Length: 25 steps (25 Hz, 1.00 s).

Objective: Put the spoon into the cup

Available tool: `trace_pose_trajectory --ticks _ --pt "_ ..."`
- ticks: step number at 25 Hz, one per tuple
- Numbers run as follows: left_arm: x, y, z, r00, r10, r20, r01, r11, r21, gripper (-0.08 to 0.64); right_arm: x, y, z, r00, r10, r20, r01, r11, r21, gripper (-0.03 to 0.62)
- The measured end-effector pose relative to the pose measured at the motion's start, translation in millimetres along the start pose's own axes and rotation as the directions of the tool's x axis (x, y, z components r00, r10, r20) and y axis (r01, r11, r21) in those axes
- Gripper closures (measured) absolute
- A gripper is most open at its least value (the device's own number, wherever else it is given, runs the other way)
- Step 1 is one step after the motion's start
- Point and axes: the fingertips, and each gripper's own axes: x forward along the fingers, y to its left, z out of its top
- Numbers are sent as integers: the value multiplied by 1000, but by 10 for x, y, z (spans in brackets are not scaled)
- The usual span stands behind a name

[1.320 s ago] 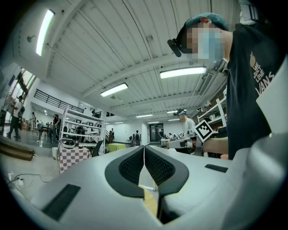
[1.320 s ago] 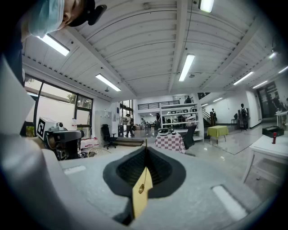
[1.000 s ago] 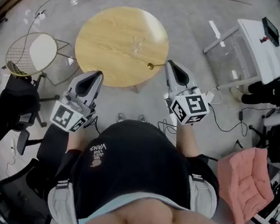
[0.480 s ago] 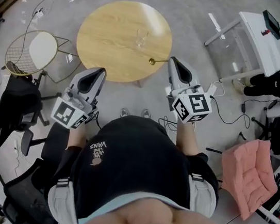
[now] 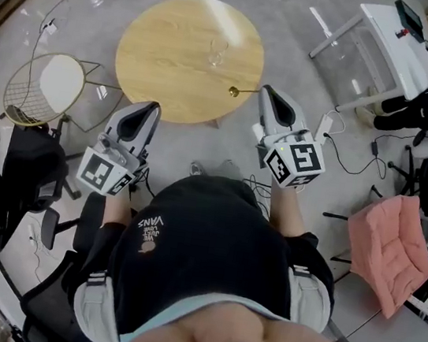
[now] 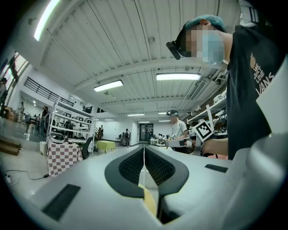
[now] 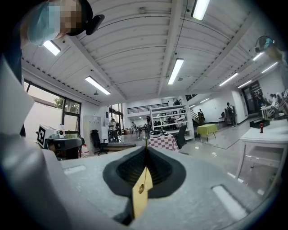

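Your right hand-held gripper (image 5: 264, 94) pinches the spoon (image 5: 242, 91) by its handle end, near the counter (image 5: 158, 62) edge, so a wobbling bowl could topple the glass cup (image 5: 217, 51) standing farther in.

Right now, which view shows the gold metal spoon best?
The head view: the gold metal spoon sticks out of the right gripper, bowl and handle both visible, though small. The right gripper view shows only its handle clamped between the jaws. The left gripper view shows none of it.
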Motion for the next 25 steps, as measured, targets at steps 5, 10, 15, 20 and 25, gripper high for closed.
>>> trace_pose_trajectory --ticks 5,10,15,20,25 --pt "17 70 -62 1000 -11 -3 11 1000 -21 558 5 -27 -35 1000 -23 -11 23 1000 8 594" --pt "129 105 -81 1000 -21 -7 21 999 -26 558 68 -123 -1 1000 -29 -8 29 1000 11 594" --pt "274 166 -74 1000 -17 -12 17 1000 -20 558 204 -258 41 1000 -21 -2 21 1000 16 594" --pt "454 257 -72 1000 -11 -14 10 1000 -17 558 360 -400 66 1000 -4 -1 4 1000 24 594" --pt "672 323 -114 1000 -7 -18 6 1000 -19 558 504 -579 63 1000 12 -6 -12 1000 27 594"
